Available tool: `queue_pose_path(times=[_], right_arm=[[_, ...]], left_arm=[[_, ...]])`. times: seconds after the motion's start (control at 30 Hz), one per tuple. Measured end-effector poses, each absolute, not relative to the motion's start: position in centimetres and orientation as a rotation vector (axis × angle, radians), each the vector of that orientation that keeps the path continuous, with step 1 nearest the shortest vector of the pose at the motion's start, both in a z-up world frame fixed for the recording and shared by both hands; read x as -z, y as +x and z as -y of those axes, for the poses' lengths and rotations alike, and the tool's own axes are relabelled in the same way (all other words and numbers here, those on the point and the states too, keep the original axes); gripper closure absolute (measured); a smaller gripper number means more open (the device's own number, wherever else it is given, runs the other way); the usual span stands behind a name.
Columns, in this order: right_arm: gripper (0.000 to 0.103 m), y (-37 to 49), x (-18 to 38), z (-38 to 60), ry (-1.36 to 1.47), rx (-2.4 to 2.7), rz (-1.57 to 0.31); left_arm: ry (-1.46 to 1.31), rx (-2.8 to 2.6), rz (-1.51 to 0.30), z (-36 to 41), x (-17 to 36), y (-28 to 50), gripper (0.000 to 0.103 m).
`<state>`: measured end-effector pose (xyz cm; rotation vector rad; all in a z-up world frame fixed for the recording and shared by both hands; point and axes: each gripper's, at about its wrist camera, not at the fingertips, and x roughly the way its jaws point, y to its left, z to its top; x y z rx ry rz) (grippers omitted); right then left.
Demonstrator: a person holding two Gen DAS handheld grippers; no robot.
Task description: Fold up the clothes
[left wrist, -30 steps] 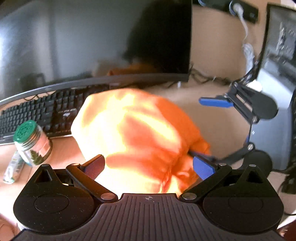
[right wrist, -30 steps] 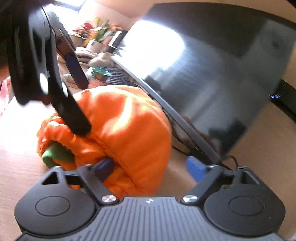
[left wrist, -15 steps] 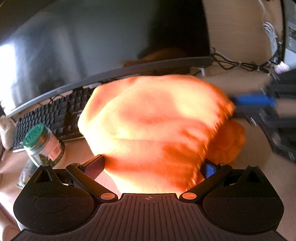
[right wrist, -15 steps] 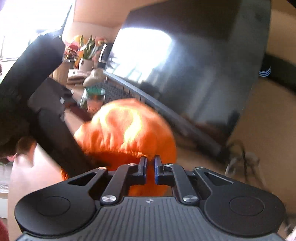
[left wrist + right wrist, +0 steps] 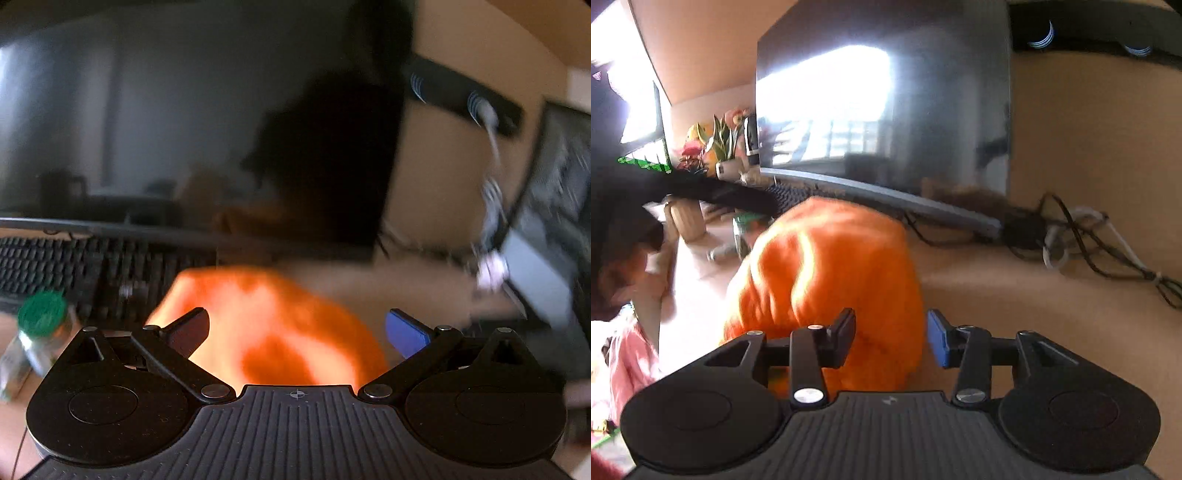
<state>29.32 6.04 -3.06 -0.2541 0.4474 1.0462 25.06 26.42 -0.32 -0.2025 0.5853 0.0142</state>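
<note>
- Orange garment [image 5: 827,280] lies bunched in a mound on the tan worktop [image 5: 1015,295], in front of the monitor [image 5: 886,110] and keyboard [image 5: 92,266].
- Right gripper [image 5: 891,338]: jaws apart, nothing held; garment just ahead, between and left of them.
- Left gripper [image 5: 297,330]: jaws wide apart, empty, above the garment.
- Green-lidded jar [image 5: 40,325] left of the garment; cable tangle [image 5: 1089,251] to its right.
- Left view badly blurred.
- Half a second ago the right jaws were together; now they stand apart. The garment sits lower in the left view.
</note>
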Motion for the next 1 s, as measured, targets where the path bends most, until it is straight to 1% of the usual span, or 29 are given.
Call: queue_pose_path(times=[0.03,0.07,0.1,0.13,0.2,0.27,0.3,0.43,0.6,0.7,0.77,0.83,0.9,0.93,0.97,1.0], right_arm=[[0.048,29.4,2.9,-6.4,-0.238,-1.048,-0.450],[0.032,29.5,2.7,-6.8,-0.222,-1.051,-0.453],[0.025,29.5,2.6,-7.1,-0.206,-1.053,-0.456],[0.021,29.3,3.1,-8.0,-0.241,-1.061,-0.466],[0.021,29.2,5.2,-10.2,-0.355,-1.049,-0.525],[0.021,29.5,6.7,-11.1,-0.401,-1.016,-0.550],[0.021,29.7,6.6,-11.1,-0.404,-1.005,-0.556],[0.020,30.2,5.8,-10.7,-0.414,-0.981,-0.583],[0.020,29.8,6.2,-11.1,-0.462,-0.975,-0.588],[0.017,29.6,7.0,-12.0,-0.510,-0.954,-0.575],[0.012,29.5,7.4,-12.4,-0.537,-0.937,-0.567],[0.012,29.7,6.9,-12.5,-0.532,-0.922,-0.590],[0.011,29.7,5.6,-11.3,-0.462,-0.923,-0.609],[0.008,29.7,4.9,-10.6,-0.423,-0.924,-0.618],[0.000,29.7,4.2,-9.9,-0.384,-0.925,-0.627],[0.000,29.6,3.5,-9.3,-0.345,-0.925,-0.635]], left_arm=[[-0.231,-0.024,-0.587,-27.1,0.4,26.3,0.000],[-0.265,-0.036,-0.627,-27.7,1.2,27.5,0.000],[-0.300,-0.048,-0.672,-28.2,2.2,28.7,0.000],[-0.326,-0.050,-0.711,-28.6,3.2,29.7,0.000],[-0.336,-0.057,-0.773,-28.8,5.7,31.3,0.000],[-0.295,-0.048,-0.771,-28.2,6.6,31.8,0.000],[-0.270,-0.043,-0.760,-27.9,6.8,32.0,0.000],[-0.317,-0.026,-0.748,-28.7,6.6,32.5,0.000],[-0.322,0.000,-0.748,-29.1,6.6,32.3,0.000],[-0.329,0.015,-0.745,-29.4,6.3,31.9,0.000],[-0.353,0.025,-0.736,-29.9,5.8,31.2,0.000],[-0.377,0.035,-0.727,-30.4,5.2,30.5,0.000],[-0.414,0.047,-0.705,-31.1,4.3,29.0,0.000],[-0.437,0.064,-0.685,-31.5,3.8,27.5,0.000],[-0.452,0.083,-0.671,-31.7,3.4,26.4,0.000],[-0.468,0.106,-0.659,-31.9,3.2,25.1,0.000]])
